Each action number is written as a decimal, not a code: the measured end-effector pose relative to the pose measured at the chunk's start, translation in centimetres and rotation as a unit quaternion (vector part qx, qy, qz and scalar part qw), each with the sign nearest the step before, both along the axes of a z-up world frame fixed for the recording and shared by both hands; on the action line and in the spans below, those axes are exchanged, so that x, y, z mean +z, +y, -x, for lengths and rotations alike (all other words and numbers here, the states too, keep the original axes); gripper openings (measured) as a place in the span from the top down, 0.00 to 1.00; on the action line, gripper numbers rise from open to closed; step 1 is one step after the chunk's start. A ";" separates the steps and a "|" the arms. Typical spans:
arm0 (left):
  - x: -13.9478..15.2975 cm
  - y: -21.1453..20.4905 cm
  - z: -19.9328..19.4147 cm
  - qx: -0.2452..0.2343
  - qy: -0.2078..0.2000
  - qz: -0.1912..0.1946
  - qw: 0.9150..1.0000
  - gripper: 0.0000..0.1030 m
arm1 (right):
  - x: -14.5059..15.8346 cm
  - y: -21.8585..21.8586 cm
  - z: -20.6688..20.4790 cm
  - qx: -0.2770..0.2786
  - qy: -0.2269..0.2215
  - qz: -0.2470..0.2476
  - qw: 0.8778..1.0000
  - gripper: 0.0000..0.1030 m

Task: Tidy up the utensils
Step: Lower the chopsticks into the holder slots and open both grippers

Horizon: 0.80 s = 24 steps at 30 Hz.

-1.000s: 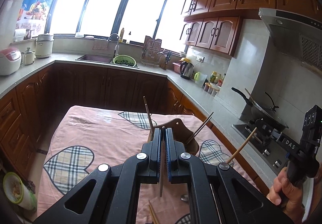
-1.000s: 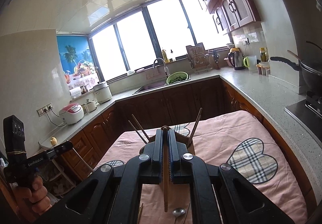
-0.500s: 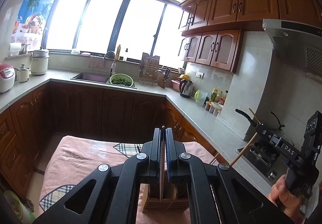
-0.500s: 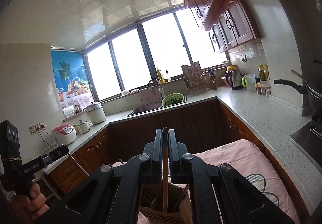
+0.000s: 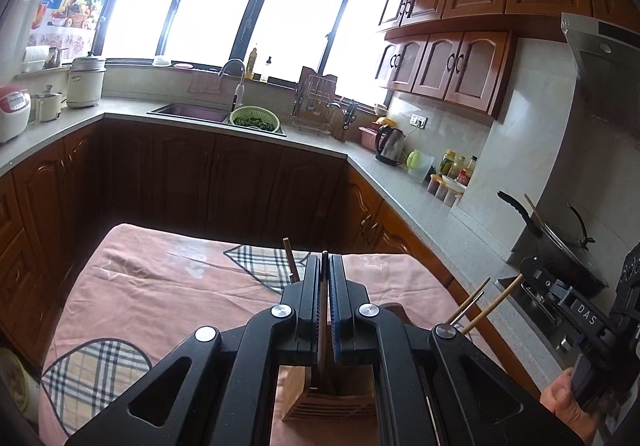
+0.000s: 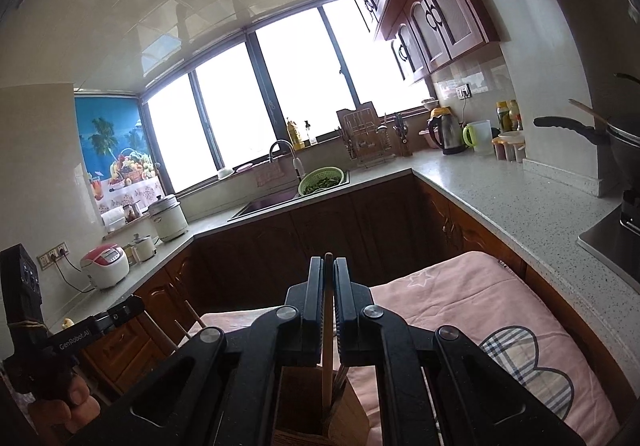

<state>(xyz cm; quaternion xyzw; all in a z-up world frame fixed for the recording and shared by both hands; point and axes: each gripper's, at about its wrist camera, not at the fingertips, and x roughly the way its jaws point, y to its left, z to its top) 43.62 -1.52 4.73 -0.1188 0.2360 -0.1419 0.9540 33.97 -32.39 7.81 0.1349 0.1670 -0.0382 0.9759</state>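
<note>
I have a chopstick in each claw and both hang right over the wooden holder. My left claw [image 5: 324,266] is clamped on a dark brown chopstick [image 5: 322,310] that runs down between the blue pads, its lower end dropping into the wooden utensil holder [image 5: 316,402] standing on the pink-clothed bench [image 5: 160,286]. My right claw [image 6: 328,270] is pinched on a lighter wooden chopstick [image 6: 327,362], upright, with its lower part already inside the holder's opening in the right wrist view. I judge this pair to be at the release step: both sticks look lined up with the box, but neither is let go. Some work looks done, since other chopsticks [image 5: 291,262] already stand in the holder, leaning out past my left claw, and two more tips [image 5: 476,300] poke up on its right side. What is left I cannot fully tell: the claw bodies hide the near part of the bench in both views, so any loose utensils lying there are out of sight. The far half of the cloth shows nothing waiting.
</note>
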 end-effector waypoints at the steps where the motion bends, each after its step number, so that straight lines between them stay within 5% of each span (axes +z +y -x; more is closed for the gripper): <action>1: -0.5 -0.2 -0.4 0.000 0.004 -0.002 1.000 0.97 | -0.5 -0.2 -0.2 -0.001 0.005 -0.005 1.000 0.96; 10: -1.5 -1.3 -2.7 0.003 0.016 -0.012 1.000 0.97 | -3.6 -0.2 -1.0 0.005 0.039 -0.029 0.999 0.96; 24: -2.2 -0.2 -1.5 0.004 0.028 -0.007 1.000 0.97 | -3.6 -0.8 -1.1 0.005 0.047 -0.035 0.998 0.95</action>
